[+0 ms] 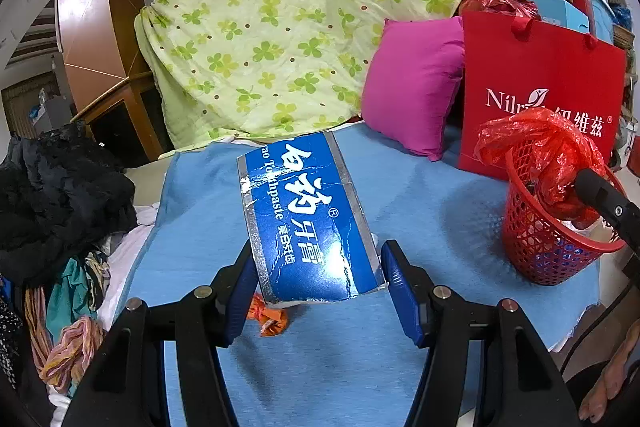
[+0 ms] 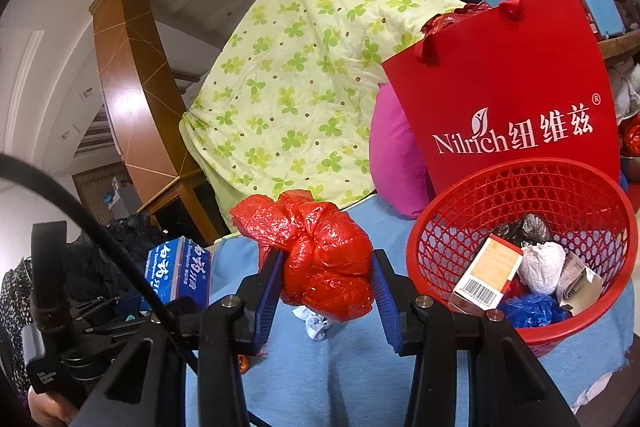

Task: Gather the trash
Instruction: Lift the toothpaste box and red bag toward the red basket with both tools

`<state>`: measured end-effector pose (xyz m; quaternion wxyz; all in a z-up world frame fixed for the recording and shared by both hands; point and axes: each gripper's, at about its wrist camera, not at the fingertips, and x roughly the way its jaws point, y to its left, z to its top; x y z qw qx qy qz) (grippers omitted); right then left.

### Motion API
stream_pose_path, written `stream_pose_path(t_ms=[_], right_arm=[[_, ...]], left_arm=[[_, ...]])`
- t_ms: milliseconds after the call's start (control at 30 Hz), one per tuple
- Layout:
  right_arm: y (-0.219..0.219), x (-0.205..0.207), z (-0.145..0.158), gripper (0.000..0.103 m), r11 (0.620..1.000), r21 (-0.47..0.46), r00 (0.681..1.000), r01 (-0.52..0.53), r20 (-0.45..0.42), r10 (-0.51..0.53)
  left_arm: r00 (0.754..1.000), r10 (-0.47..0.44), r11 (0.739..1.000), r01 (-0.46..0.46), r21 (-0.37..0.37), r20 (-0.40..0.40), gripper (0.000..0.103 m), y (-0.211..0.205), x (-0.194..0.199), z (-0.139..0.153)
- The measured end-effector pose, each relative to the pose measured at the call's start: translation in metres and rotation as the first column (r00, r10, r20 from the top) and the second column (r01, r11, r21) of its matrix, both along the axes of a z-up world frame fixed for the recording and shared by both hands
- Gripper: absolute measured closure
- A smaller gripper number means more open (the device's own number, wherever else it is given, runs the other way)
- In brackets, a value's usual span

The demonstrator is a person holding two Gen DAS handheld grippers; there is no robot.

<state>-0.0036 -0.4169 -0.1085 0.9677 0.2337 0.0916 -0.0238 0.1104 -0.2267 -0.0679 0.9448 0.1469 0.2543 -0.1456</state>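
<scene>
My left gripper (image 1: 320, 285) is shut on a blue toothpaste box (image 1: 308, 223), holding its near end between the blue pads above the blue cloth (image 1: 420, 195). An orange wrapper (image 1: 269, 315) lies on the cloth under the box. My right gripper (image 2: 326, 283) is shut on a knotted red plastic bag (image 2: 324, 259), held just left of the red mesh basket (image 2: 532, 165). In the left wrist view the same bag (image 1: 540, 147) hangs over the basket (image 1: 536, 251). The basket holds a barcoded carton (image 2: 488, 275), crumpled paper and blue plastic. A white paper scrap (image 2: 316, 325) lies below the bag.
A red paper shopping bag (image 2: 512, 87) and a pink pillow (image 1: 416, 83) stand behind the basket. A green clover-print quilt (image 1: 280, 27) is piled at the back. Dark clothes (image 1: 60, 195) heap at the left edge. A person's hand (image 1: 612, 383) shows at lower right.
</scene>
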Motion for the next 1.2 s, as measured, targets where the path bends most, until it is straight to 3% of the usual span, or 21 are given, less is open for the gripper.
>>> stream_pose_path(t_ms=[1200], right_arm=[[-0.009, -0.009, -0.001, 0.056, 1.0, 0.023, 1.0, 0.017, 0.012, -0.017]], left_arm=[[0.998, -0.064, 0.998, 0.064, 0.008, 0.024, 0.04, -0.007, -0.015, 0.006]])
